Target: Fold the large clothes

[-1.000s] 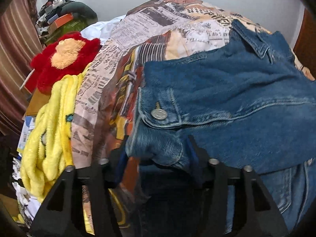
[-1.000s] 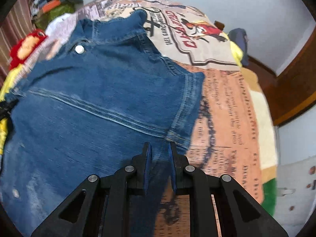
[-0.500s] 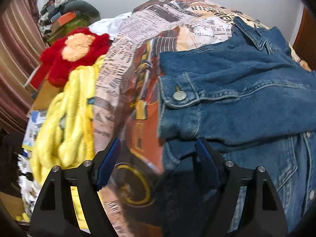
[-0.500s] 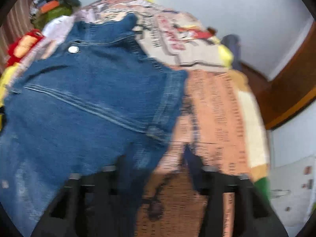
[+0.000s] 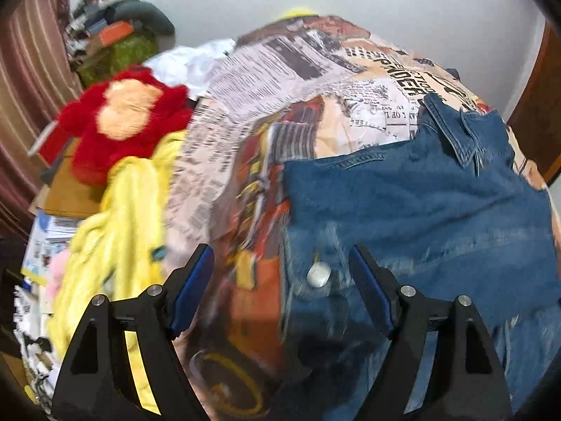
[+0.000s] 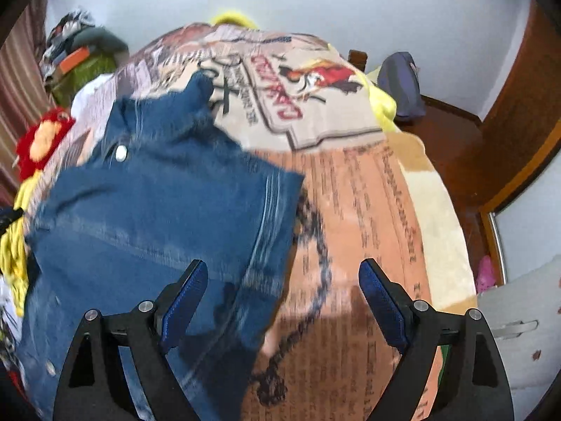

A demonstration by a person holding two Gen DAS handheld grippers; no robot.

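Left wrist view: left gripper [image 5: 280, 291] spread, empty; right gripper [image 6: 282, 298] jaws opening, empty. Denim jacket [image 5: 413, 210] at 2 o'clock; folded layer may spring open, stiff denim.

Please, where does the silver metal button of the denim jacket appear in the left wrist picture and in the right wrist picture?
Left wrist: the silver button is low centre, between the open pads.
Right wrist: a silver button is at upper left, beside the collar; whether it is the same one is unclear.
Shared landmark: the red plush toy left of the denim jacket.
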